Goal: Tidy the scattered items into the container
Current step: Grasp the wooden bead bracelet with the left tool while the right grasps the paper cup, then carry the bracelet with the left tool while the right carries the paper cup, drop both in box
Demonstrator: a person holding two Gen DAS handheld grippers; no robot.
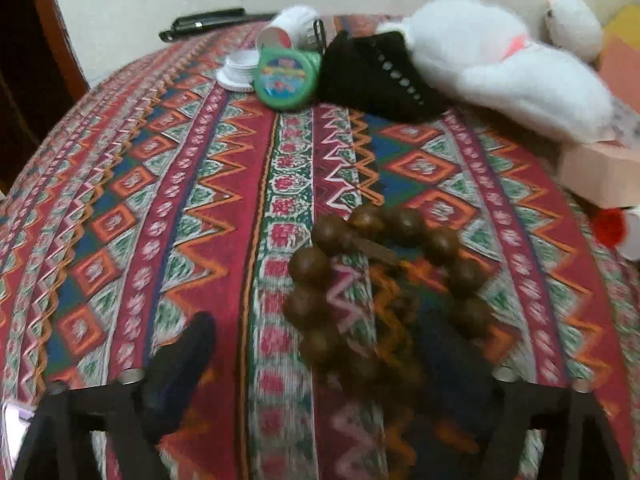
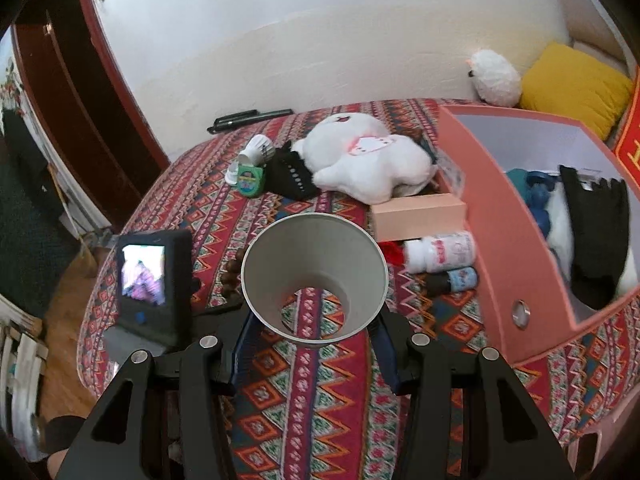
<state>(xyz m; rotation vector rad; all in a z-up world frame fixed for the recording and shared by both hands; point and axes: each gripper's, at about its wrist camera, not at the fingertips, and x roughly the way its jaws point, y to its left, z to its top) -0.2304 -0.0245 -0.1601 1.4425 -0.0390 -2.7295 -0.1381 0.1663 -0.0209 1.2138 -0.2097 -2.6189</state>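
Note:
A brown wooden bead bracelet (image 1: 384, 288) lies on the patterned cloth, partly between my left gripper's (image 1: 320, 320) wide-open fingers and over its blurred right finger. My right gripper (image 2: 314, 340) is shut on a white paper cup (image 2: 316, 264), held above the cloth; the cloth shows through the cup's bottom. The pink container (image 2: 516, 236) stands to its right and holds black fabric, blue items and something white. Scattered at the back are a green round tin (image 1: 288, 76), a black fabric piece (image 1: 376, 76), a white plush toy (image 1: 500, 60) and a tipped small white cup (image 1: 292, 28).
A white bottle (image 2: 440, 250), a small blue-labelled bottle (image 2: 456, 280) and a small pink box (image 2: 416, 212) lie left of the container. Black pens (image 2: 248, 118) rest at the far edge by the wall. The cloth-covered surface drops off at the left (image 2: 104, 280).

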